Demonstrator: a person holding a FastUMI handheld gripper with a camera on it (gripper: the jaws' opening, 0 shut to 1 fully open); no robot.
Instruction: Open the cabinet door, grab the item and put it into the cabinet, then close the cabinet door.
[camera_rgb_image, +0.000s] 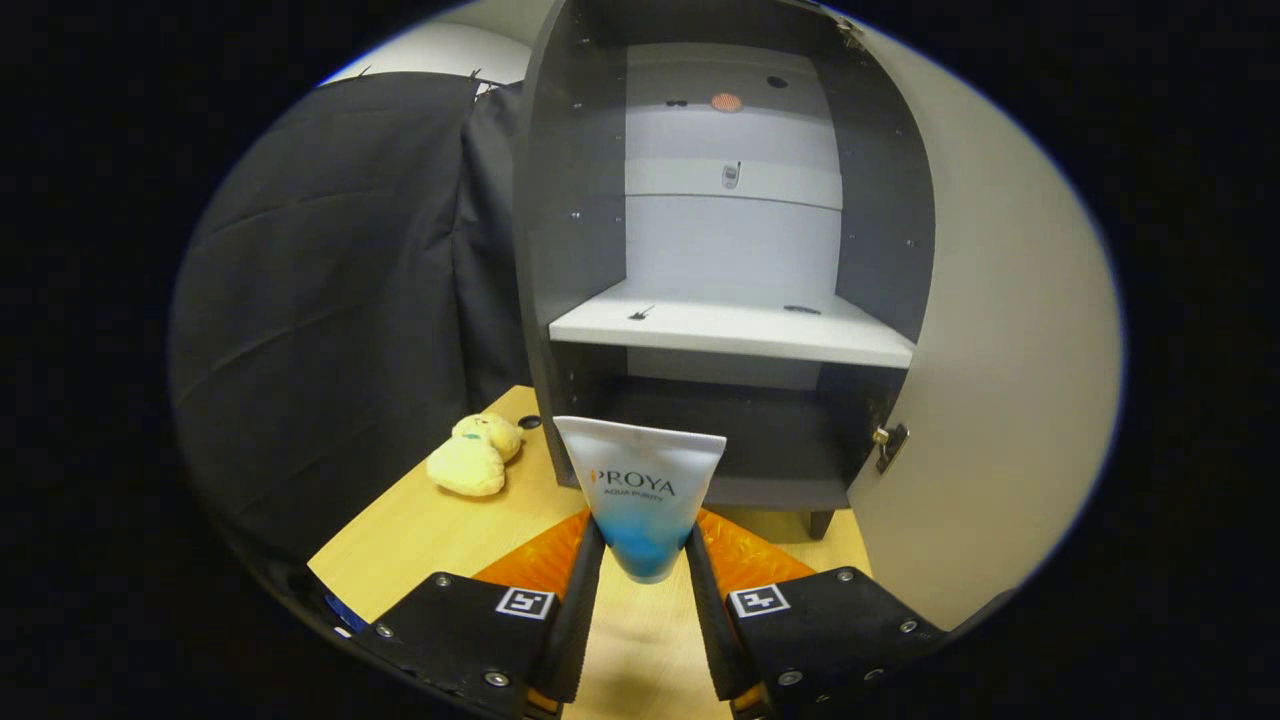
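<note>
Gripper (645, 560) is pinching the tube (642, 492), both fingers (577, 610) pressing its blue lower end; the wide crimped end is pointing up toward the cabinet (730, 250). Wooden table (430, 540) is carrying everything. Cabinet is sitting at the table's far edge just beyond the tube, door (1000, 380) swinging wide open to the right, hinge (888, 442) showing. White shelf (735, 325) is sitting bare mid-height; lower compartment is dark. Yellow plush toy (472, 455) is lying near the table's left edge, beside the cabinet's left wall.
</note>
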